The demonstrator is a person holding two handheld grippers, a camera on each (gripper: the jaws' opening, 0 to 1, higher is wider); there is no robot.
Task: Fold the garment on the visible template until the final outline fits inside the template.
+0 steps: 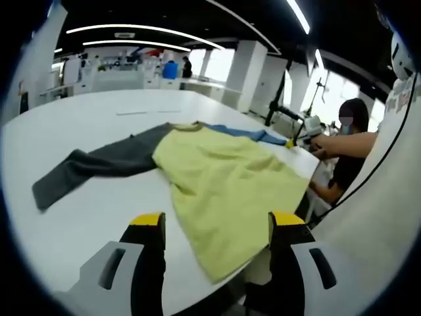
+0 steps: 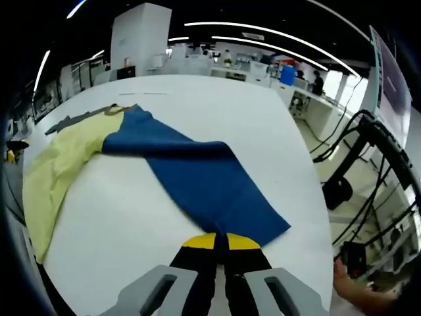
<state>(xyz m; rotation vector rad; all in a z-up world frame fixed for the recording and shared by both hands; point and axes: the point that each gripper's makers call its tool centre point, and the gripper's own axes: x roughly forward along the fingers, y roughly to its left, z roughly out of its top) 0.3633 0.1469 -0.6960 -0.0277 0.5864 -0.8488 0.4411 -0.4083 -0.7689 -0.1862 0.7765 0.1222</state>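
The right claw [image 2: 220, 241], at bottom centre of the right gripper view, is clamped on the blue sleeve [image 2: 197, 178] of the garment [image 1: 223, 178]. The left claw [image 1: 217, 224] gapes, holding nothing, at the yellow body's hem. The garment sprawls mid-frame across the white surface [image 1: 99, 210], its grey sleeve [image 1: 92, 164] reaching left.

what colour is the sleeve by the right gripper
Dark blue sleeve, clearest in the right gripper view.

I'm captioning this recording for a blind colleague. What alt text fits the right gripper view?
The right gripper, jaws closed, pinches the near edge of a blue sleeve that lies flat across a white table. The sleeve joins a yellow garment body spread at the left, with a grey sleeve beyond it. Black cables hang past the table's right edge.
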